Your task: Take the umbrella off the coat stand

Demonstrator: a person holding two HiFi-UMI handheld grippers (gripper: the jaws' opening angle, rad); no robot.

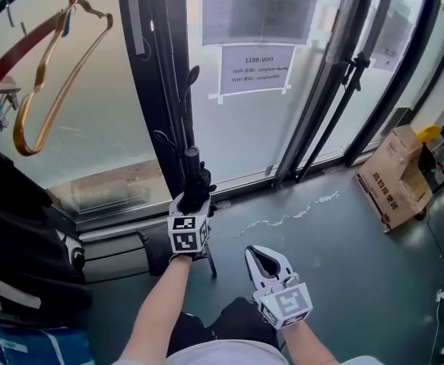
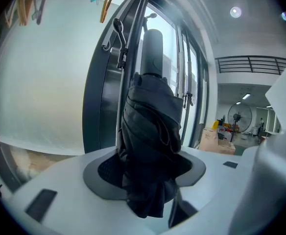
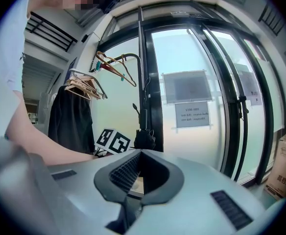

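Setting: a glazed wall (image 1: 108,105) of frosted panes in black frames, seen steeply from above, with a grey floor (image 1: 321,257) below it.
Floor marks: a pale, thin streak runs across the grey surface near the foot of the glass.
Coat stand: a black upright post (image 1: 178,105) with short curved hooks, standing just in front of the glazing, left of centre in the head view.
Dark garment: black cloth (image 1: 13,226) hangs at the left edge, well apart from the post.
Cardboard box: a brown carton (image 1: 393,181) with printed characters sits on the floor at the far right, against the wall.
Hangers: wooden hangers (image 1: 51,74) with metal hooks hang at the upper left, above the dark garment.
Notice: a white printed sheet (image 1: 256,68) is taped to the glass, right of the post.
Umbrella: a folded black umbrella (image 1: 195,179) stands upright against the coat stand's post, handle uppermost, its bunched fabric low on the stand.
Left gripper: the left gripper (image 1: 193,204) has its jaws closed round the umbrella's bunched fabric, which fills the hollow between the pads; a bare forearm reaches to it from below.
Right gripper: the right gripper (image 1: 254,254) is held apart from the stand, lower and to the right, with its jaws pressed together tip to tip and nothing between them.
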